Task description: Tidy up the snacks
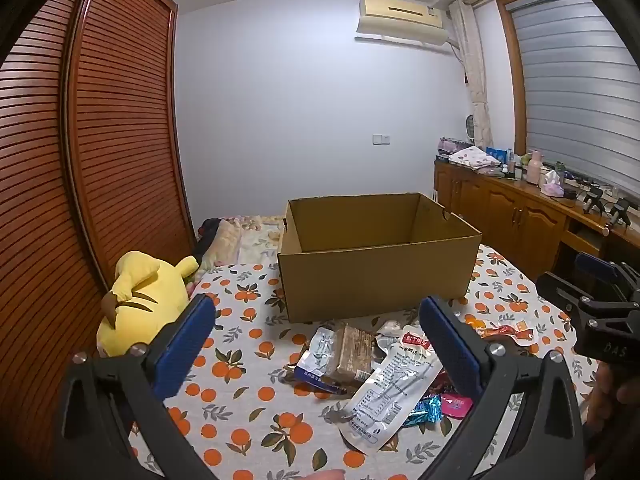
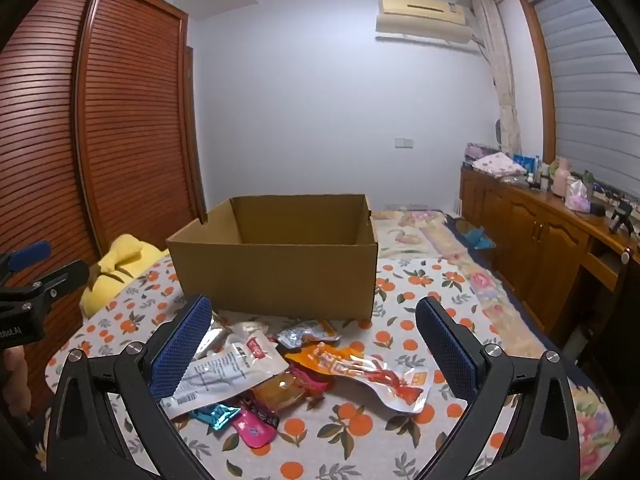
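The snack pile (image 2: 288, 372) lies on the bed just before the open cardboard box (image 2: 276, 276). The white pouch (image 1: 390, 392) runs diagonally, its red-labelled end toward the box. Left gripper (image 1: 320, 344) and right gripper (image 2: 314, 346) hover, fingers spread, holding nothing.

Brown cardboard box (image 2: 280, 276), orange-fruit-patterned white sheet (image 2: 404, 312), yellow plush (image 1: 140, 300), blue-padded gripper (image 2: 314, 342).
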`<state>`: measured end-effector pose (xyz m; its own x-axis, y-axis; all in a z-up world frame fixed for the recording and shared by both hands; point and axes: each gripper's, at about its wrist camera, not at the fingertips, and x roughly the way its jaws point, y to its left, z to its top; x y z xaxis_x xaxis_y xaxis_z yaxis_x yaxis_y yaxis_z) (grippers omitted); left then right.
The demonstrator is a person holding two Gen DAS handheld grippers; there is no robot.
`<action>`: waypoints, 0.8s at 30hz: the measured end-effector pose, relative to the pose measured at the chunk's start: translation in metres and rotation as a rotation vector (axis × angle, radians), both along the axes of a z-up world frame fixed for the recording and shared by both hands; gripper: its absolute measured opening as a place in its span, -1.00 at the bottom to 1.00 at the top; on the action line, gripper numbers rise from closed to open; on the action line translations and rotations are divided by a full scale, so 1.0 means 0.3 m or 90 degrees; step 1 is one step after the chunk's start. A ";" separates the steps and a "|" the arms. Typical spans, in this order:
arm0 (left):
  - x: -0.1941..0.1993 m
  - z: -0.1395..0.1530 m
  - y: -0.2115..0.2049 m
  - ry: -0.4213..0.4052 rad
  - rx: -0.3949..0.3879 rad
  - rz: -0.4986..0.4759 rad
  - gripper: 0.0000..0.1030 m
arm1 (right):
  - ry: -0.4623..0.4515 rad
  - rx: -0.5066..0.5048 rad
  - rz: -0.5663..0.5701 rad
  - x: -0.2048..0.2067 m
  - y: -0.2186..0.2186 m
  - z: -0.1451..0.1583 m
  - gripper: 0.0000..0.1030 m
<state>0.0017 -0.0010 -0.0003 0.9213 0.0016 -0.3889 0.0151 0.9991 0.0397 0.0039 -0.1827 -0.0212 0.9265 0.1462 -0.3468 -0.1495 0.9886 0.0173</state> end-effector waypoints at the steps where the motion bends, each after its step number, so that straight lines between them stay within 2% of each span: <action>1: 0.003 -0.001 -0.002 0.001 0.001 0.000 1.00 | 0.004 0.006 -0.001 0.000 -0.001 0.000 1.00; 24: -0.013 -0.005 0.007 -0.010 -0.004 -0.001 1.00 | 0.004 0.001 -0.004 -0.001 -0.003 -0.004 1.00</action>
<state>-0.0023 0.0011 -0.0018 0.9270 -0.0027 -0.3751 0.0166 0.9993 0.0339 0.0037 -0.1835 -0.0224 0.9254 0.1412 -0.3518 -0.1436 0.9894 0.0196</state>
